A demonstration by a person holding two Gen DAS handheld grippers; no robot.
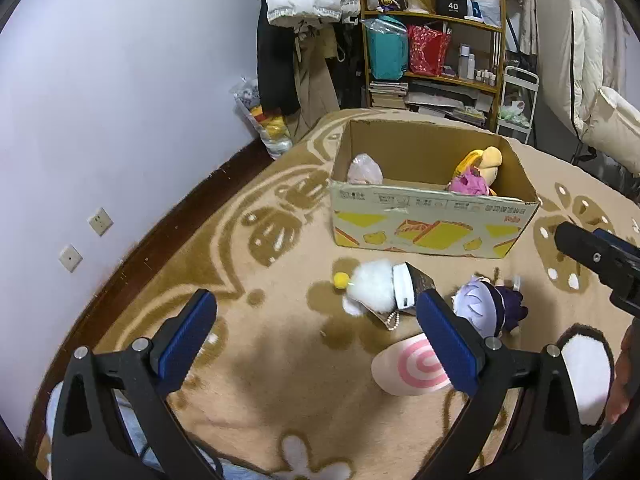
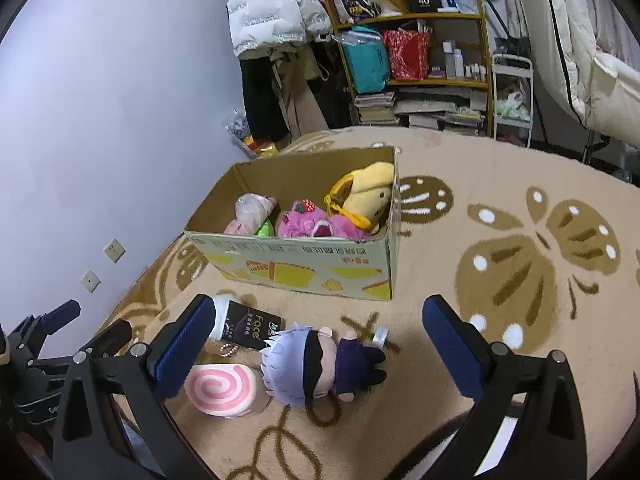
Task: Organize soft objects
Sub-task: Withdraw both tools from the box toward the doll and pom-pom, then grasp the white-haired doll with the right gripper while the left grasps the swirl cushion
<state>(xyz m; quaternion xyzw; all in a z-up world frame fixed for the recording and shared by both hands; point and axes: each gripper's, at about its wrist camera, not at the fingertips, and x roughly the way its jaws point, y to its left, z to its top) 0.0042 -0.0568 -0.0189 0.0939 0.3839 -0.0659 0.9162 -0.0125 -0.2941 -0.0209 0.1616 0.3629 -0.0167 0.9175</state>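
An open brown cardboard box printed with yellow shapes (image 2: 304, 272) is seen on a beige carpet with brown butterfly patterns (image 2: 520, 216); a yellow plush (image 2: 368, 196), a pink plush (image 2: 320, 224) and a pale bagged toy (image 2: 250, 212) are already held inside. Just before the box, a small doll with lilac hair and a dark purple outfit (image 2: 320, 368), a pink-and-white swirl cushion (image 2: 220, 392) and a fluffy white toy with a yellow pompom (image 1: 372, 288) are left on the carpet. The left gripper (image 1: 316, 340) and right gripper (image 2: 316, 344) are both spread wide, nothing grasped. The doll is framed between the right fingers. A shallow pinch on hair alone could likely let it slip; the neighbouring cushion might be dragged.
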